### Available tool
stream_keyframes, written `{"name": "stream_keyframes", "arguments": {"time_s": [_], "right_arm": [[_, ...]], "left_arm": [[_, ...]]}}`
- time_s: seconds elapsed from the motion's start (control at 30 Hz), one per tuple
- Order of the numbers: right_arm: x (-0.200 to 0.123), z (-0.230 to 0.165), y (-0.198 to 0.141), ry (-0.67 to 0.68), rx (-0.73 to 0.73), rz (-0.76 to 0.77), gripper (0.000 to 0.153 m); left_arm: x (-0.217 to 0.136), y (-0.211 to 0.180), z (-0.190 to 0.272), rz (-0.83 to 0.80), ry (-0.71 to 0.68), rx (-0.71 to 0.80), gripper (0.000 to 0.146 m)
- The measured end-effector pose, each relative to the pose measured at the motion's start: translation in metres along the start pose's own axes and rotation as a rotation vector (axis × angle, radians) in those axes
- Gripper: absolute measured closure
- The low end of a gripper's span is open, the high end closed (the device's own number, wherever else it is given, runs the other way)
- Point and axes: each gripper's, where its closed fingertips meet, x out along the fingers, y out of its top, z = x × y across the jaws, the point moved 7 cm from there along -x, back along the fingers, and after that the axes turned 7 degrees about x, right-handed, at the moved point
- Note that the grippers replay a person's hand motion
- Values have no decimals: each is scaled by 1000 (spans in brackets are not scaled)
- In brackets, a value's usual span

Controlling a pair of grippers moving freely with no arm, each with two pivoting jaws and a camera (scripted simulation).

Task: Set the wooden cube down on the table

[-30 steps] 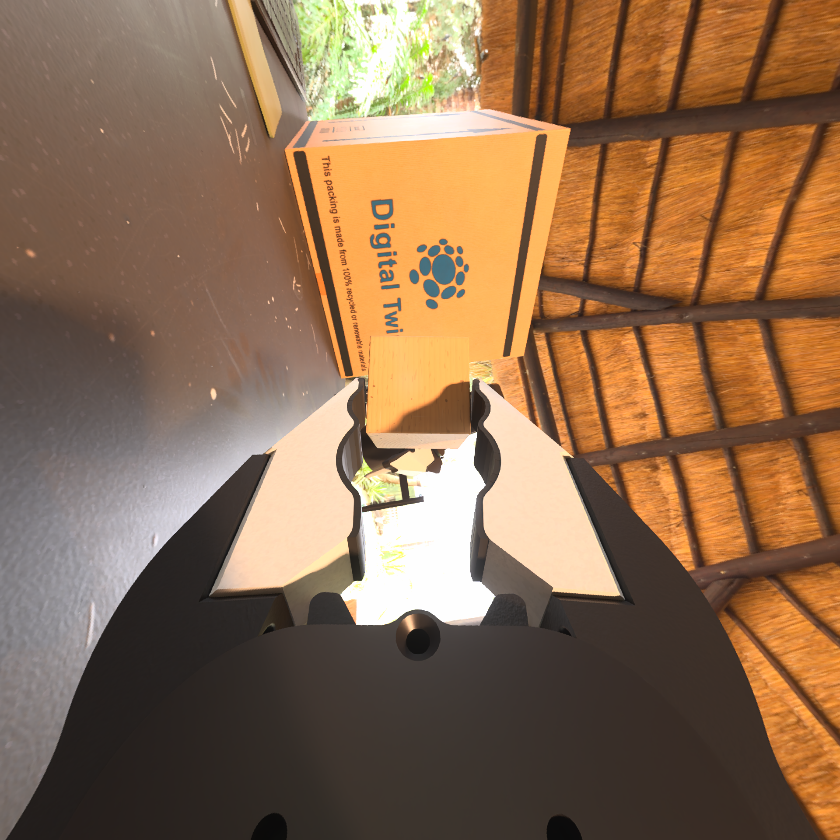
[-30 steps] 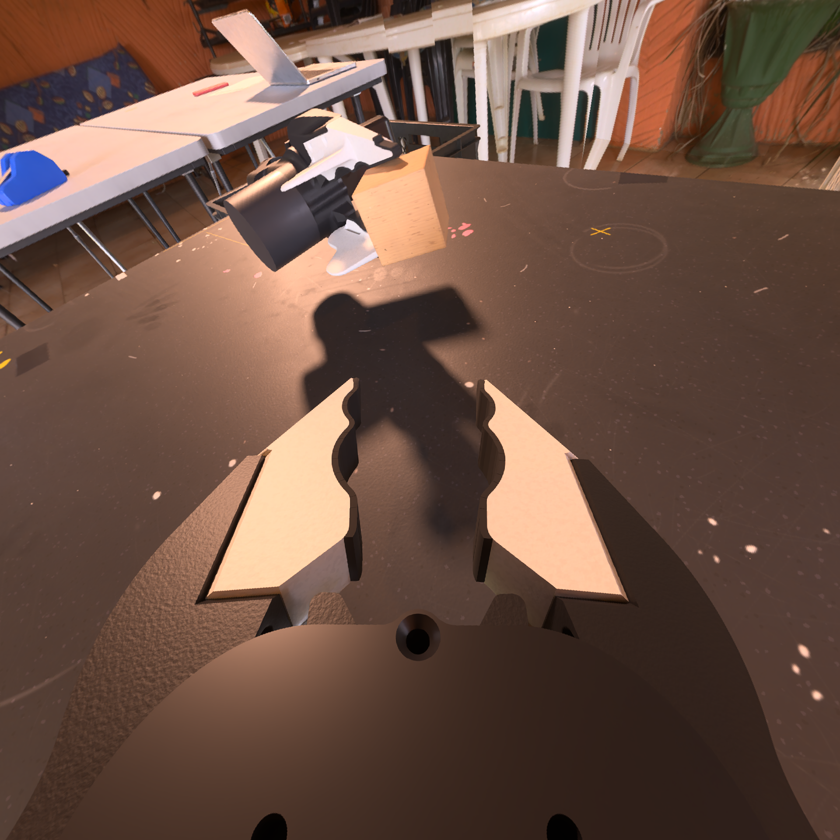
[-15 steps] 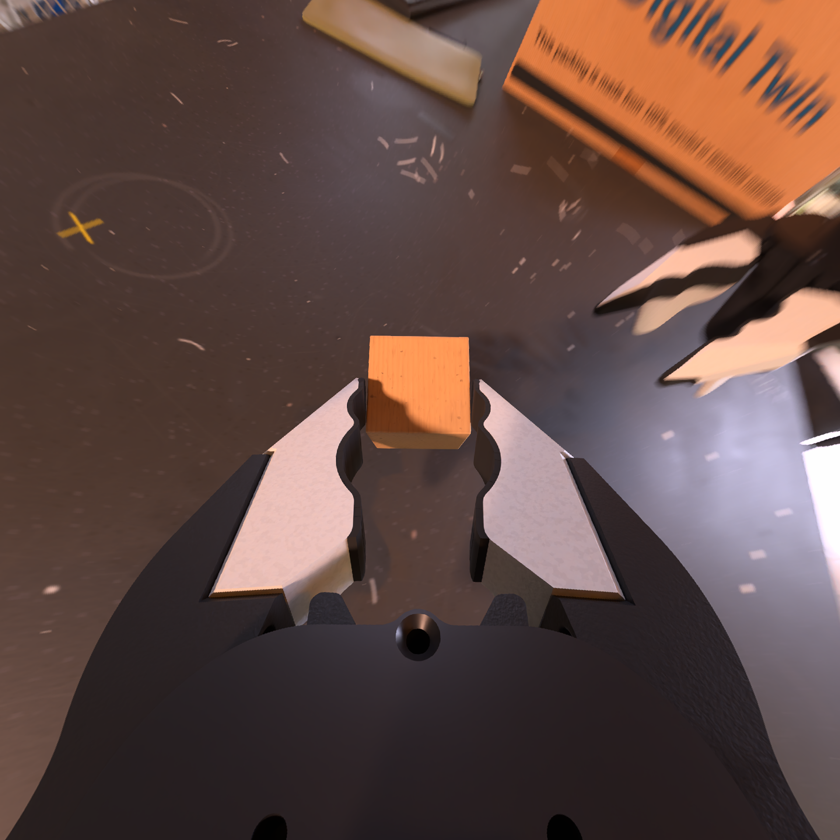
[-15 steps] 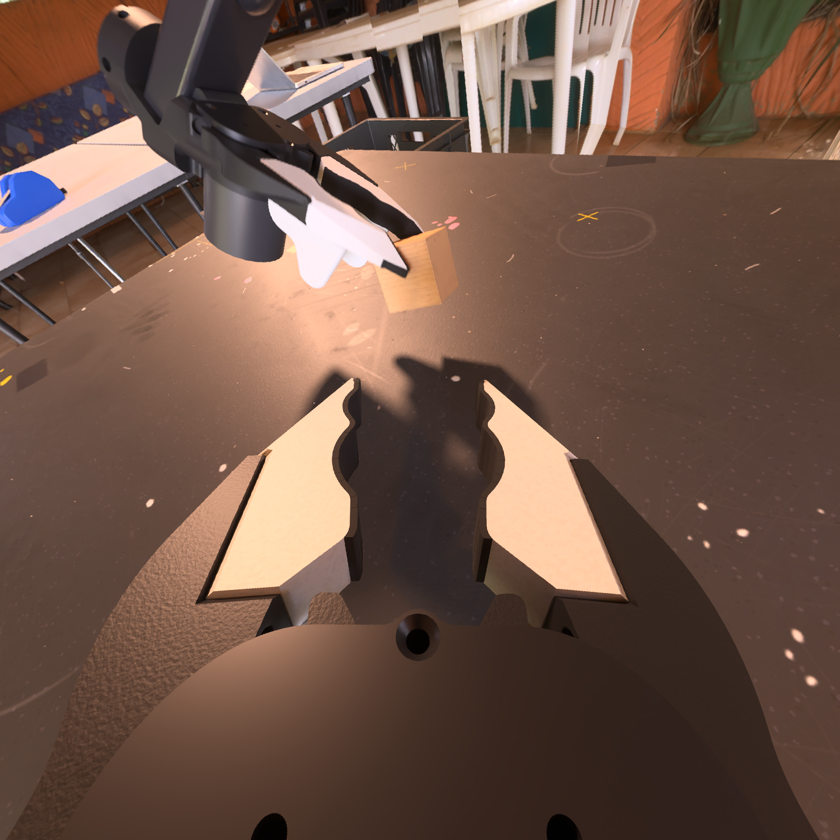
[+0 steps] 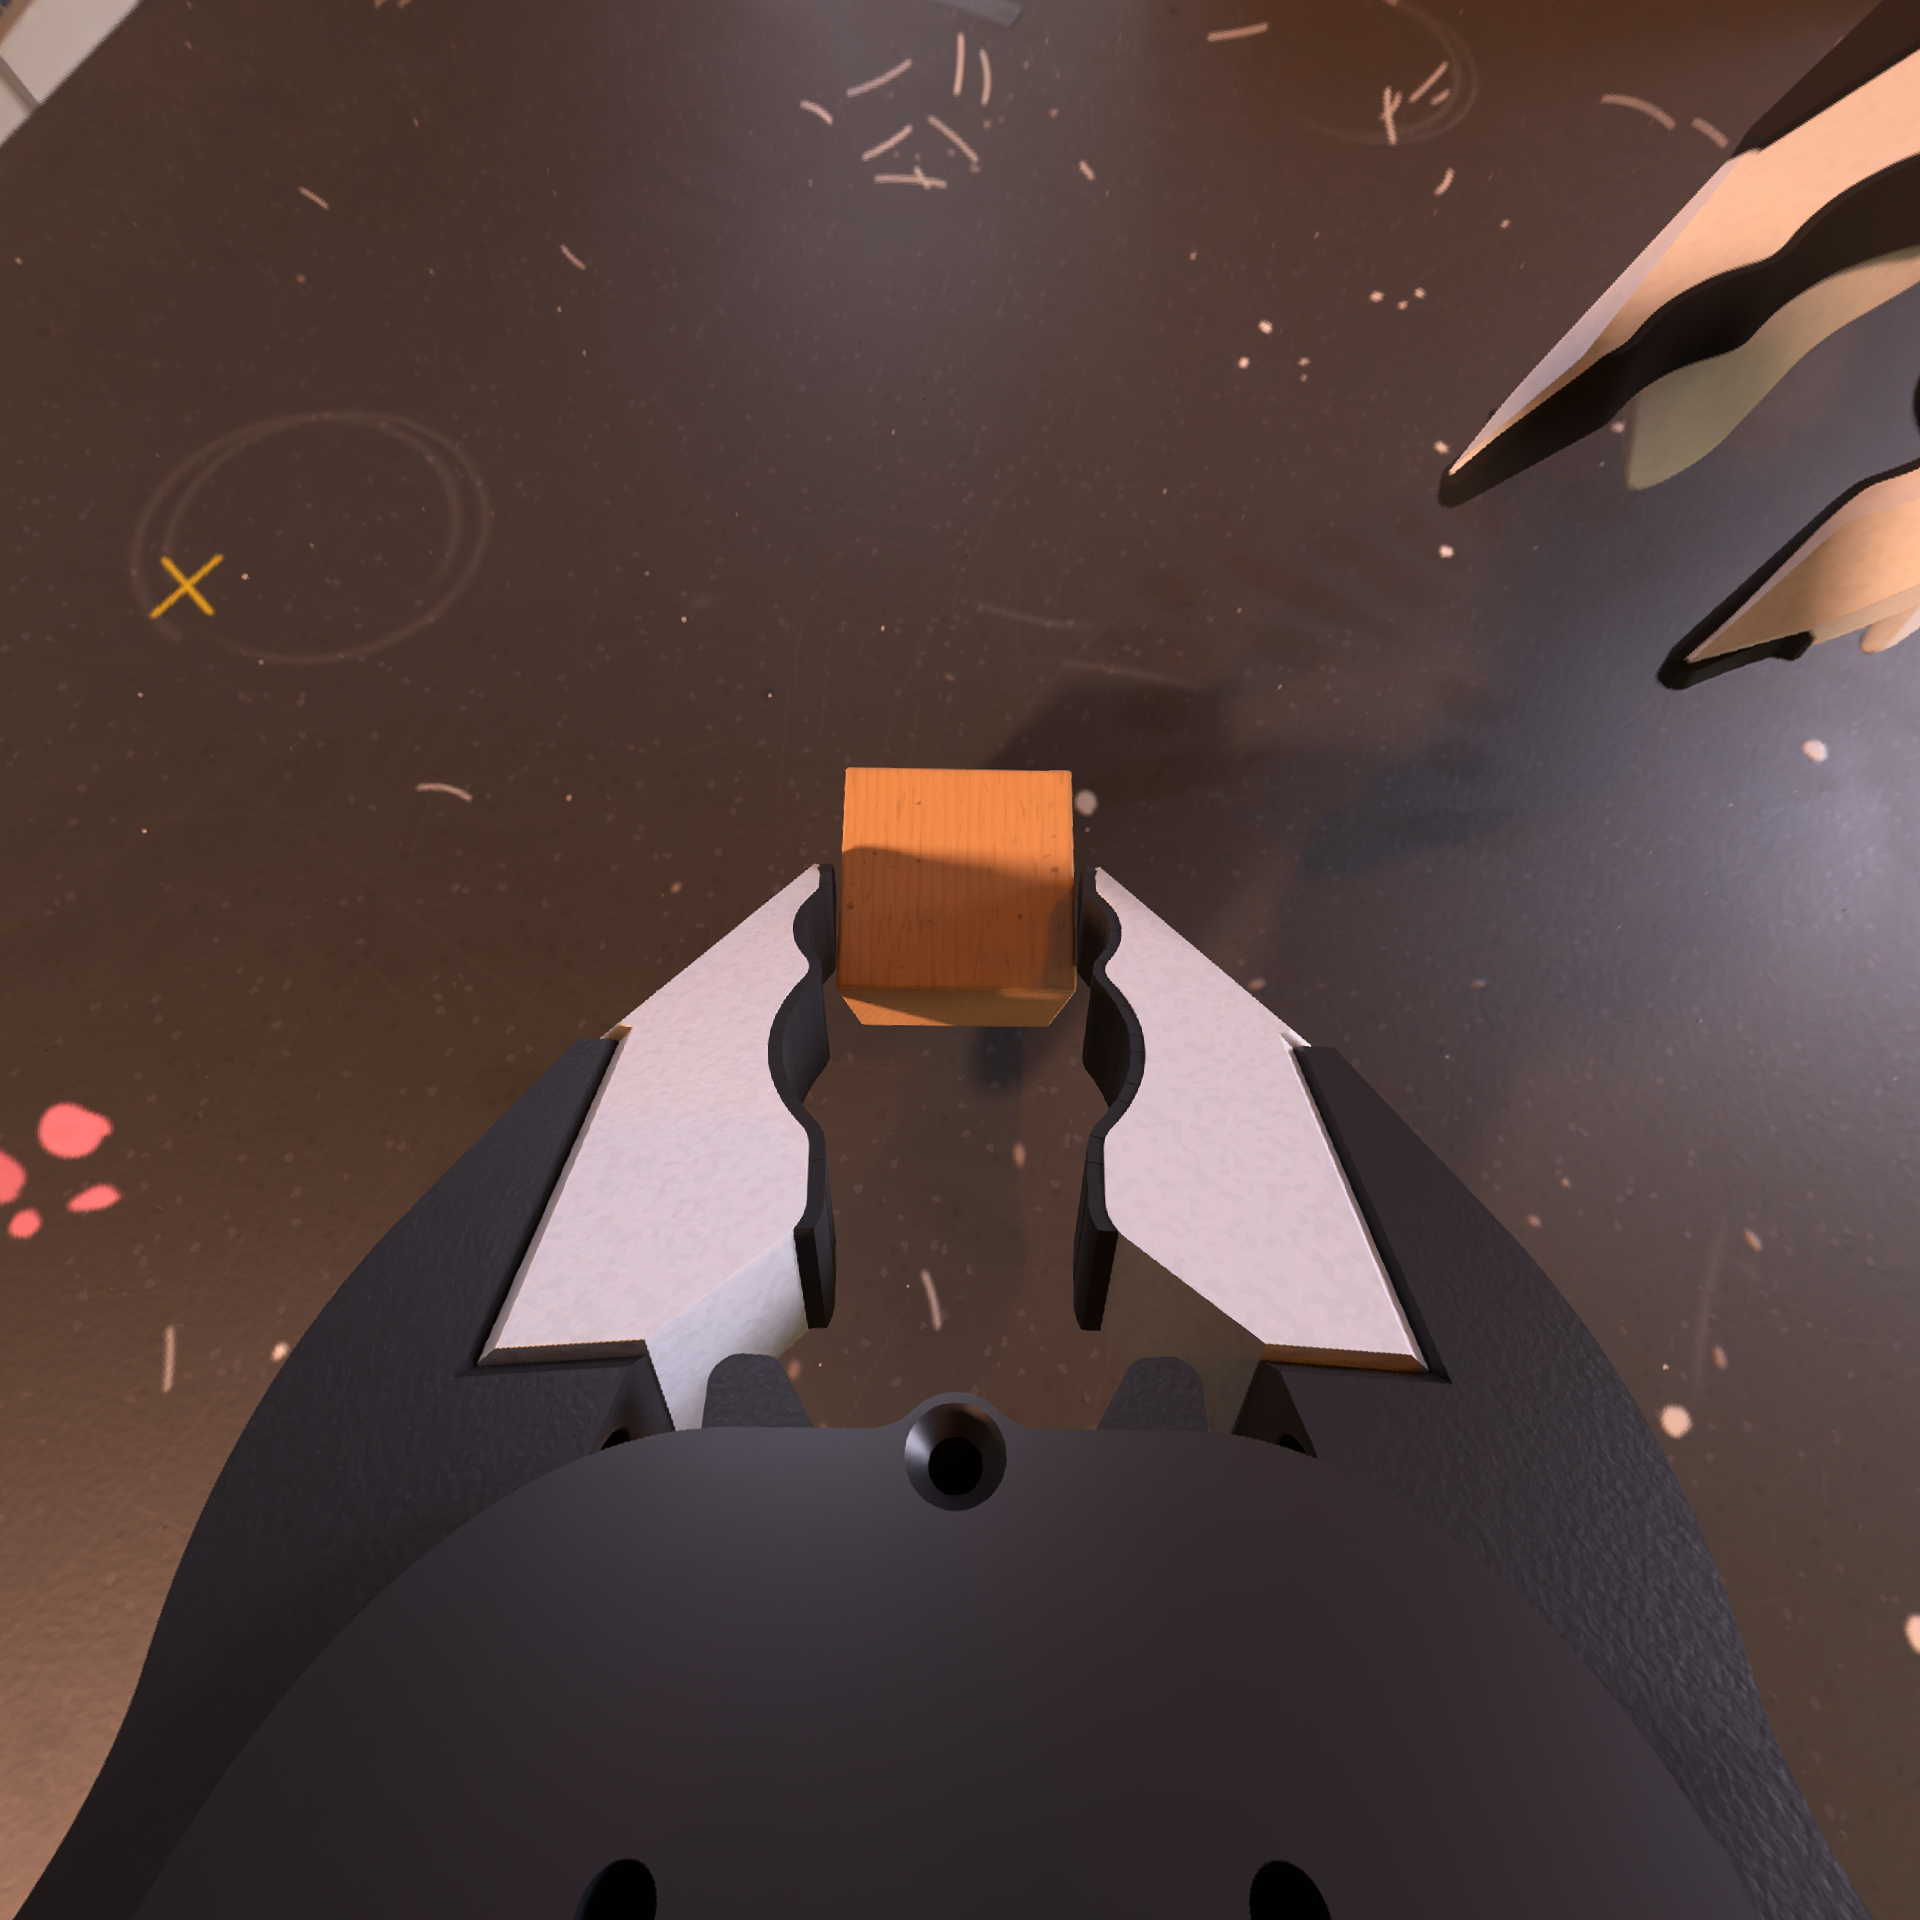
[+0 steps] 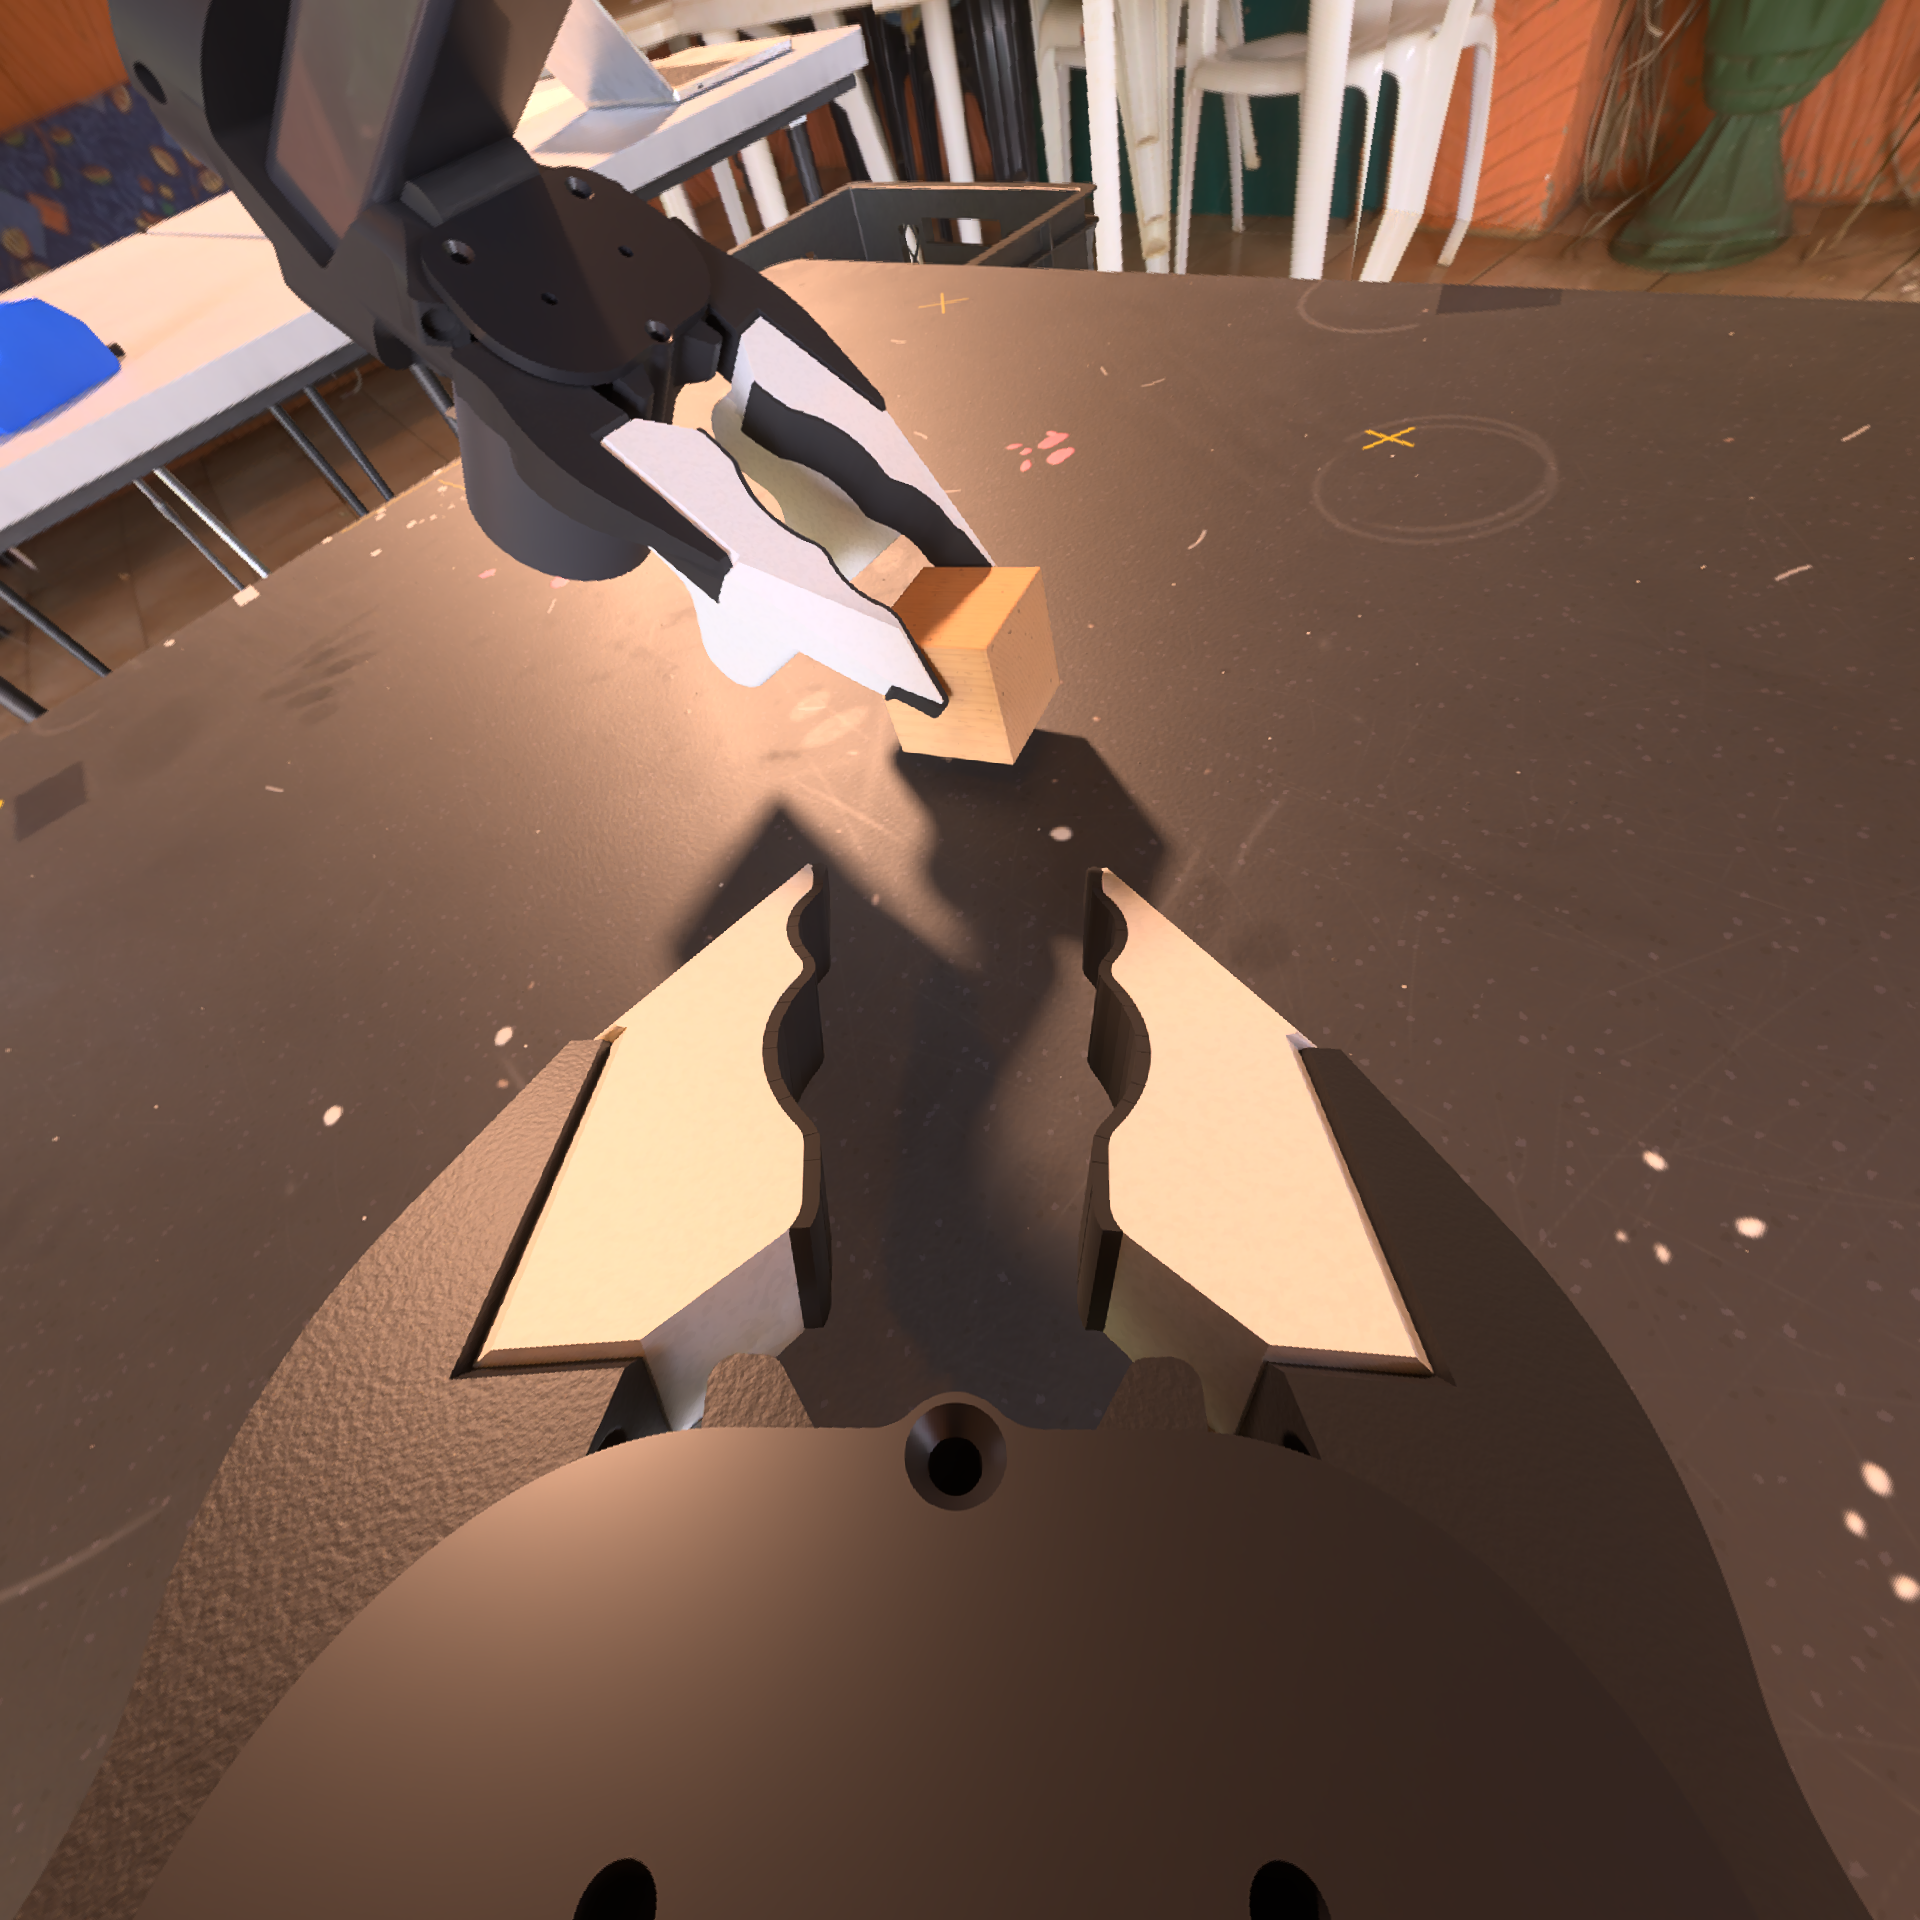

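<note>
Between the fingertips of the left gripper (image 5: 954, 883), the wooden cube (image 5: 954, 894) is held clamped by two opposite flat faces, close above the dark table (image 5: 520, 312) with one lower edge seemingly near or at the surface. It is judged light, rigid and not fragile; smooth faces could slip, so the side grip suits it. The right gripper (image 6: 956, 883) is kept spread and empty. The tabletop is scuffed, speckled and marked with a yellow cross (image 5: 187, 585); white chairs (image 6: 1195, 104) are seen beyond

L gripper (image 5: 954, 883) pinches wooden cube (image 5: 954, 883) btwn fingertips over dark table (image 5: 623, 416); R gripper (image 5: 1621, 540) upper right, apart.
</note>
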Motion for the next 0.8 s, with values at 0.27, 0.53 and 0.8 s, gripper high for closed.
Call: {"name": "stream_keyframes", "arguments": {"time_s": [0.27, 0.53, 0.8], "right_arm": [[2, -3, -2, 13, -14, -21, 105], [2, 1, -4, 0, -26, -33, 106], [5, 0, -7, 12, -23, -52, 107]], "left_arm": [[-1, -4, 2, -33, -9, 54, 97], [-18, 11, 2, 49, 11, 105, 118], [-6, 12, 7, -9, 65, 168, 135]]}}
